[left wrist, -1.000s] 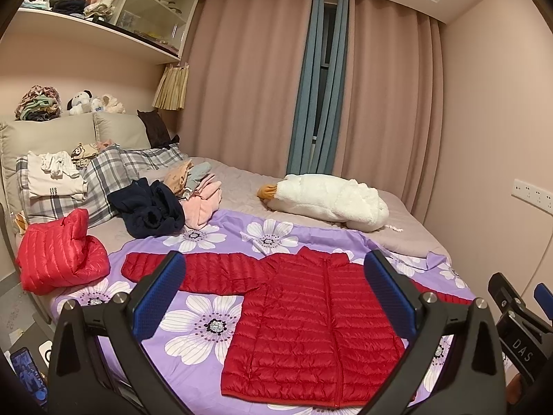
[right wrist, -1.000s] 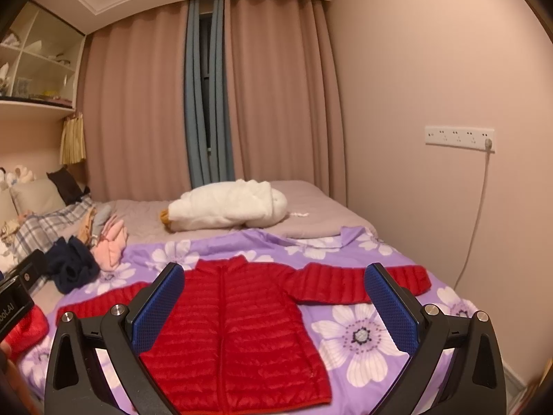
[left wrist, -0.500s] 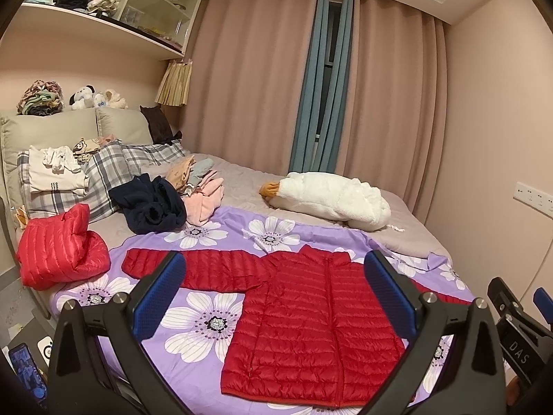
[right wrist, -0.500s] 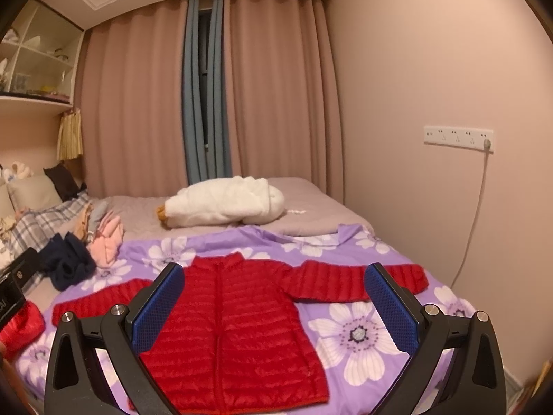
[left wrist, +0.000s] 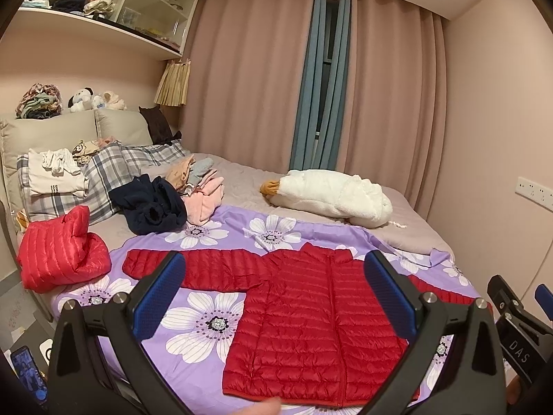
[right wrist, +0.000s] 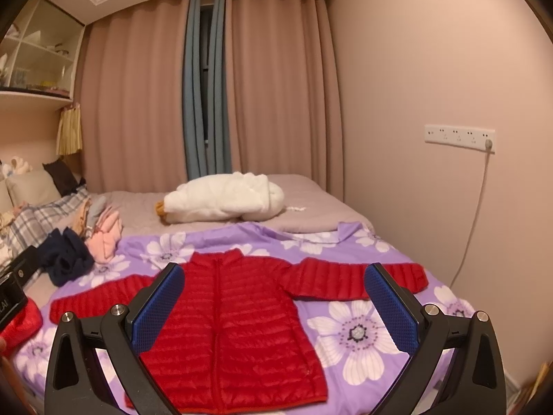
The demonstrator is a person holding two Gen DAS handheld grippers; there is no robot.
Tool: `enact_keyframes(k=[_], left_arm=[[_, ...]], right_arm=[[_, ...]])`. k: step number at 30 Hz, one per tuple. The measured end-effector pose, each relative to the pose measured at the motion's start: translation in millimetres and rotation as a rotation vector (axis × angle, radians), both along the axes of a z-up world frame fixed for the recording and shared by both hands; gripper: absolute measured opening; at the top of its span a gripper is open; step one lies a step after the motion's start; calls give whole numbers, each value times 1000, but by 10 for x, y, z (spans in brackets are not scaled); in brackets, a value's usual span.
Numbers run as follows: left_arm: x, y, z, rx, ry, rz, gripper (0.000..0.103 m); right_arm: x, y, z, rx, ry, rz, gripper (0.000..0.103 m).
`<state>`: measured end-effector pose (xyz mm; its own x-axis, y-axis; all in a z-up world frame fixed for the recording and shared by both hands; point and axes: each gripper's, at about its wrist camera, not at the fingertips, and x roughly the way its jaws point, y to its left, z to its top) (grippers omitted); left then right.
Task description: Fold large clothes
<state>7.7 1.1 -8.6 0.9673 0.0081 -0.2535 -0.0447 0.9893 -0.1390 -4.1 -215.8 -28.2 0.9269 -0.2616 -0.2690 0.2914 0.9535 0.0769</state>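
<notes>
A red quilted puffer jacket [left wrist: 311,318] [right wrist: 235,321] lies flat and zipped on a purple flowered sheet [left wrist: 207,314] [right wrist: 359,332], both sleeves stretched out sideways. My left gripper [left wrist: 274,297] hovers open above the jacket's near side, nothing between its blue pads. My right gripper [right wrist: 274,297] is likewise open and held above the jacket, its right pad over the right sleeve [right wrist: 345,280]. Neither gripper touches the cloth. The right gripper's body [left wrist: 518,328] shows at the right edge of the left wrist view.
A second red puffer jacket [left wrist: 58,252] sits bunched at the bed's left edge. A dark navy garment [left wrist: 152,207], pink clothes [left wrist: 204,200] and plaid pillows [left wrist: 103,173] lie toward the headboard. A white plush goose [left wrist: 331,197] [right wrist: 224,200] rests beyond the sheet. The wall [right wrist: 449,69] stands at right.
Both grippers have drifted slightly, so the views shifted a little; the jacket sits a touch lower in the right wrist view. The jacket itself has not moved. Both stay open.
</notes>
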Motion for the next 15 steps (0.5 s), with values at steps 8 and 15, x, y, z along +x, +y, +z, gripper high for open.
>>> enact_keyframes(k=[8,15], left_arm=[[45,-36,-31,20,20,-3,103],[51,-54,-38,23,26,-15,103]], right_arm=[[28,16,-3,-4,16,-3,103],[35,17,-4,-3,17,-2,103]])
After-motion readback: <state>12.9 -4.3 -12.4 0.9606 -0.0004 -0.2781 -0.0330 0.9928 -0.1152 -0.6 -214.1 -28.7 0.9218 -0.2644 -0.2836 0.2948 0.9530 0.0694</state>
